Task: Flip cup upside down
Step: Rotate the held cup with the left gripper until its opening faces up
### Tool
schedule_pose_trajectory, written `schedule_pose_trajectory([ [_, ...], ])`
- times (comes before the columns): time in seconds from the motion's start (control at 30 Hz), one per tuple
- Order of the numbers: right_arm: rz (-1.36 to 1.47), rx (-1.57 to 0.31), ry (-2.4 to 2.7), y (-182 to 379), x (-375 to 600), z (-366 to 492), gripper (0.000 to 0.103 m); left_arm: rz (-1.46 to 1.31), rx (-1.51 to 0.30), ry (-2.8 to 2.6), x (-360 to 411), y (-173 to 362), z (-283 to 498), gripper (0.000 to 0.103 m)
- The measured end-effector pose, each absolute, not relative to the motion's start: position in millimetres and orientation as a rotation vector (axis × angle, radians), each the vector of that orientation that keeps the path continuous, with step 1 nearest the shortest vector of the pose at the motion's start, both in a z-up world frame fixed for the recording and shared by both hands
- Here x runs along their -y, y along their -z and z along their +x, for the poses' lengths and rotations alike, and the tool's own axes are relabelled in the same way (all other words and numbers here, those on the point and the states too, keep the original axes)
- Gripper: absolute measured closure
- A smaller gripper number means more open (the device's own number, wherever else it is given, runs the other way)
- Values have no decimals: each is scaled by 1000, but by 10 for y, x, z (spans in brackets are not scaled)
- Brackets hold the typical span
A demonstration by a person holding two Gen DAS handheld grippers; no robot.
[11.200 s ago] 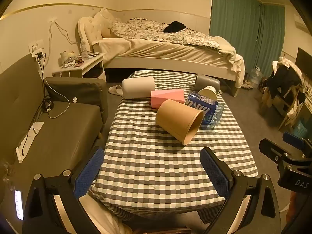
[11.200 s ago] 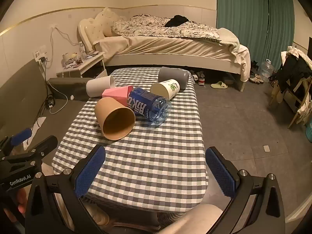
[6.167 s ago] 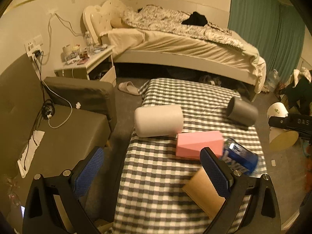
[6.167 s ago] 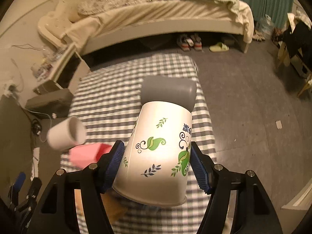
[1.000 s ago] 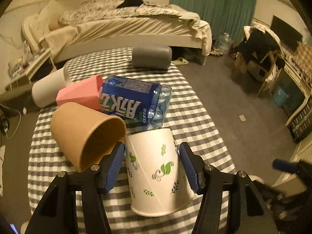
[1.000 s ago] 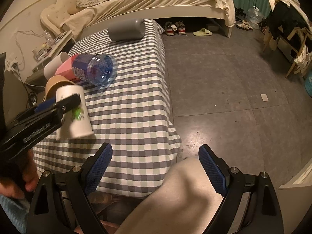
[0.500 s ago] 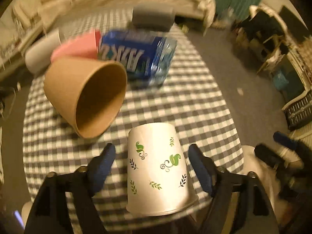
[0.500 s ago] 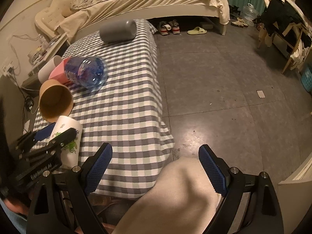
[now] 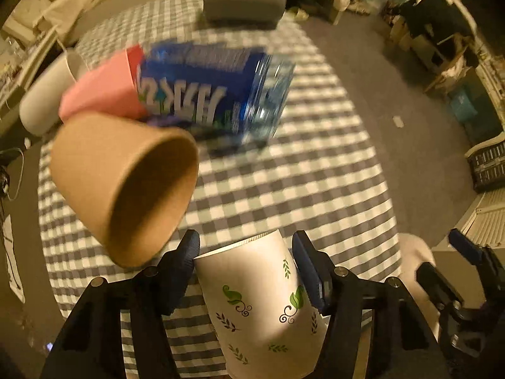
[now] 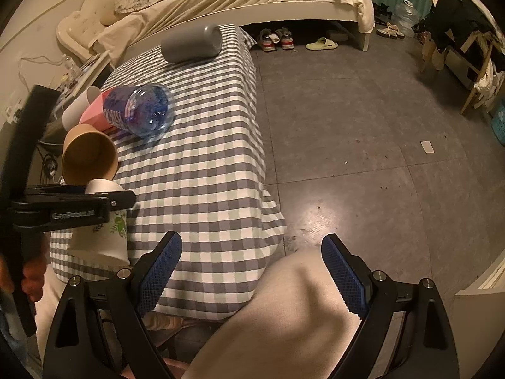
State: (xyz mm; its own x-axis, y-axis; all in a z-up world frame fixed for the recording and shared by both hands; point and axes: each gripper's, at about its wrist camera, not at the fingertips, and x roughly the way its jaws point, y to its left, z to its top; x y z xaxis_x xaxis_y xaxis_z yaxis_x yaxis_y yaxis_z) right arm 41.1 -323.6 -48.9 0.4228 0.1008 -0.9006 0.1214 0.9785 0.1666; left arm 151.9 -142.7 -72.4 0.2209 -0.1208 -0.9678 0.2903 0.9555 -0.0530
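Note:
The white paper cup with green leaf prints point(image 9: 262, 306) stands upside down, wide rim down, near the front edge of the checked table point(image 9: 300, 183). My left gripper point(image 9: 244, 252) has its blue pads on either side of the cup's upper part, close to its walls. In the right wrist view the cup point(image 10: 101, 237) sits partly behind the left gripper's black body point(image 10: 75, 208). My right gripper point(image 10: 252, 271) is open and empty, held off the table's right front corner above the person's knee.
A brown paper cup point(image 9: 126, 186) lies on its side just left of the white cup. Behind it lie a blue-labelled water bottle point(image 9: 214, 94), a pink box point(image 9: 101, 91), a white cylinder point(image 9: 44, 104) and a grey cylinder point(image 9: 243, 3). Bare floor lies right of the table.
The left gripper's jaws, open wide around the cup half a second ago, have drawn in close to its walls and the camera has dropped lower. The right gripper has barely moved.

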Motion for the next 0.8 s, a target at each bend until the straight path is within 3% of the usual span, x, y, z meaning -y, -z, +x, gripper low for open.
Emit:
schedule_pose_trajectory([
  [0.17,228,-1136,19,499,3274,414,13,193,-1098,289,1443,413,1263,40],
  [0.33,228,-1128,27,489,3280,401,13,245,-910,281,1445,427,972,40],
  [0.57,211,-1123,32,464,3262,366,13,207,-900,273,1301,771,806,40],
  [0.8,206,-1119,27,449,3226,356,13,193,-919,268,1222,741,684,41],
])
